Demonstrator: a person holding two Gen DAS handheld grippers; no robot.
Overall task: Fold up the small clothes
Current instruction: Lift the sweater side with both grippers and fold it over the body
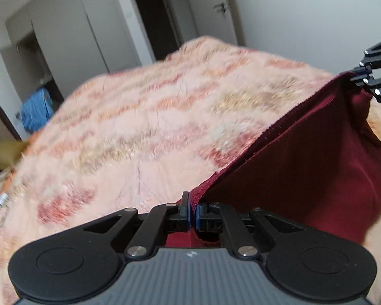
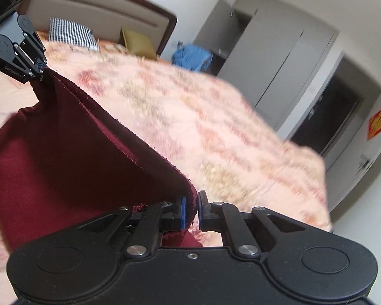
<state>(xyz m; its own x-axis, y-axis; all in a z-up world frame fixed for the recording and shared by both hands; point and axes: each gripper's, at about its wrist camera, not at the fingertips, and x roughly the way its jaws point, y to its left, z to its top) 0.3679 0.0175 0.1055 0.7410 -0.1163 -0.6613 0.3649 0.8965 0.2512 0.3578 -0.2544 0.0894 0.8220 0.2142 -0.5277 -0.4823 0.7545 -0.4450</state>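
Observation:
A dark red garment (image 1: pixel 304 165) hangs stretched between both grippers above a bed. In the left wrist view my left gripper (image 1: pixel 192 213) is shut on one corner of its hem. My right gripper (image 1: pixel 363 76) pinches the other corner at the upper right, and the cloth runs taut between them. In the right wrist view the garment (image 2: pixel 76 165) fills the lower left. My right gripper (image 2: pixel 191 211) has the hem in a narrow slit between its blue pads. My left gripper (image 2: pixel 39 70) grips the far corner at the upper left. The garment's lower part sags out of sight.
Under the garment lies a pink and orange patterned blanket (image 1: pixel 152 114) covering the bed. At the headboard (image 2: pixel 101 7) sit a striped pillow (image 2: pixel 71 34) and a yellow cushion (image 2: pixel 138 42). Beyond the bed are a blue cloth heap (image 2: pixel 191 57), grey wardrobe doors (image 1: pixel 71 33) and a dark doorway (image 1: pixel 152 12).

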